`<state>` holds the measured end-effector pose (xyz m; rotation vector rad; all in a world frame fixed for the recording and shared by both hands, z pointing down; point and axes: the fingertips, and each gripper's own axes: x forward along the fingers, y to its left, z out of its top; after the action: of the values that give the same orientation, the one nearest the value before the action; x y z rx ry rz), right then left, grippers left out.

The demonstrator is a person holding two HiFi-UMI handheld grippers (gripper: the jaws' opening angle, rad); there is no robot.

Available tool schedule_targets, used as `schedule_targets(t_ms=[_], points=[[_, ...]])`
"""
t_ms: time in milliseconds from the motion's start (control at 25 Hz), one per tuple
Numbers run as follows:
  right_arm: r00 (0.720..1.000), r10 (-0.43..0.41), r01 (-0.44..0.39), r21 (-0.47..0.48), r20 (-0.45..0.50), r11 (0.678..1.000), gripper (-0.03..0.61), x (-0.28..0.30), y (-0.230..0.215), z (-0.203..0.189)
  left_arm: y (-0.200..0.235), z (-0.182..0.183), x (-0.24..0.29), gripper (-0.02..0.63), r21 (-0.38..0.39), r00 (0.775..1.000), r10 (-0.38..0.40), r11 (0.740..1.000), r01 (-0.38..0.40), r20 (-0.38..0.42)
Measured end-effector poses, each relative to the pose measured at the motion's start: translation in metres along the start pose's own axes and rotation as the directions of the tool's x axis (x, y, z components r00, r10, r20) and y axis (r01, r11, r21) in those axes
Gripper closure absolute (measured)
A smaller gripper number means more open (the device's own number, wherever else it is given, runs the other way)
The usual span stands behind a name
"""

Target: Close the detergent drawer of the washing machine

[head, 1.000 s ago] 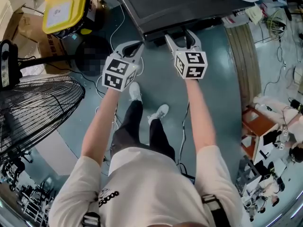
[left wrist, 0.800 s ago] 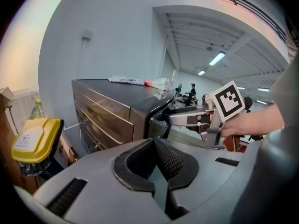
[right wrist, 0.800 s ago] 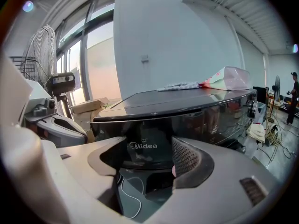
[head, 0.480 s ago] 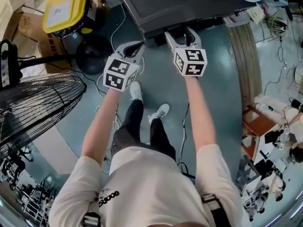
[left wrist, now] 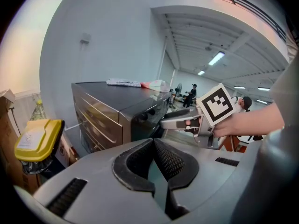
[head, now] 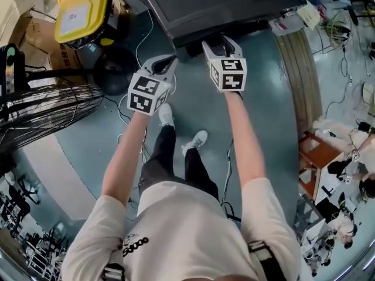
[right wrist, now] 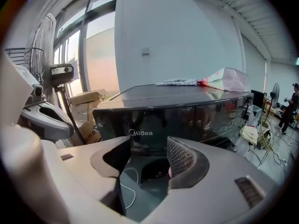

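Two claws are in frame, both near the front of the washing machine [head: 222,4], whose far part is cut off by the top edge of the head view. From above, the machine's front face is hidden under its own top. Only a dark block [head: 196,47] juts out at the near left corner, so that view does not show how far the detergent drawer [right wrist: 140,125] stands out.

Right gripper view: I read the drawer as the glossy dark panel with the logo (seams faint, reflections heavy). It sits just beyond the tips of the right claw [right wrist: 149,144], in line with the gap and a little above it. The jaws are spread and have just been closing slightly. Nothing is between the pads; only floor [right wrist: 145,200] and a white cable [right wrist: 127,187] show through. I cannot tell whether the tips touch the panel. In the left gripper view the right claw's tip overlaps the machine's front corner.

Left claw [left wrist: 153,143]: jaws pressed together at the tips, empty, beside the right claw and short of the machine's corner.

The drawer panel faces the person, and its long axis runs level across the machine's front.

A crumpled cloth [right wrist: 177,82] and a pale bag [right wrist: 229,80] lie on the machine's top. A yellow-lidded bin [head: 82,10] stands beside the machine. A standing fan [head: 41,110] is cut off by the left edge of the head view.
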<state>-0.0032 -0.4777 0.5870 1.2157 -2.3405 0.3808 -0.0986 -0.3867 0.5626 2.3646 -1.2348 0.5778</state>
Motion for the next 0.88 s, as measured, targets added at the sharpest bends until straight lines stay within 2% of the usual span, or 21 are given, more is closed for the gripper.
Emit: schedule_targets(t_ms=[240,400,520,560,600,720,880], points=[[0.998,-0.048,0.05,0.037,-0.03,0.998,0.386,-0.044,-0.011,-0.016,-0.023,-0.01,-0.015,0.595,-0.014,1.0,0.007,1.0,-0.007,0.011],[0.998,-0.033,0.031,-0.05,-0.048,0.998,0.42,-0.086,-0.012,-0.024,-0.043,-0.011,-0.029,0.595,0.004,0.999,0.041,0.999,-0.041,0.009],[0.999,-0.017,0.012,-0.12,-0.045,0.993,0.49,-0.131,-0.01,-0.024,-0.063,-0.001,-0.045,0.595,0.008,0.997,0.066,0.998,-0.066,0.036],[0.999,-0.005,0.0,-0.13,-0.039,0.992,0.545,-0.146,-0.009,-0.023,-0.07,0.003,-0.051,0.595,0.016,0.996,0.069,0.997,-0.07,0.049],[0.999,0.016,-0.02,-0.135,-0.032,0.991,0.568,-0.162,-0.006,-0.021,-0.077,0.008,-0.057,0.595,0.026,0.996,0.073,0.997,-0.074,0.06],[0.998,0.064,-0.067,-0.139,-0.021,0.988,0.571,-0.207,0.002,-0.021,-0.1,0.018,-0.078,0.595,0.061,0.993,0.088,0.994,-0.093,0.085],[0.998,0.052,-0.048,-0.142,0.025,0.989,0.571,-0.267,-0.001,-0.014,-0.136,0.026,-0.107,0.595,0.106,0.988,0.104,0.988,-0.116,0.11]])
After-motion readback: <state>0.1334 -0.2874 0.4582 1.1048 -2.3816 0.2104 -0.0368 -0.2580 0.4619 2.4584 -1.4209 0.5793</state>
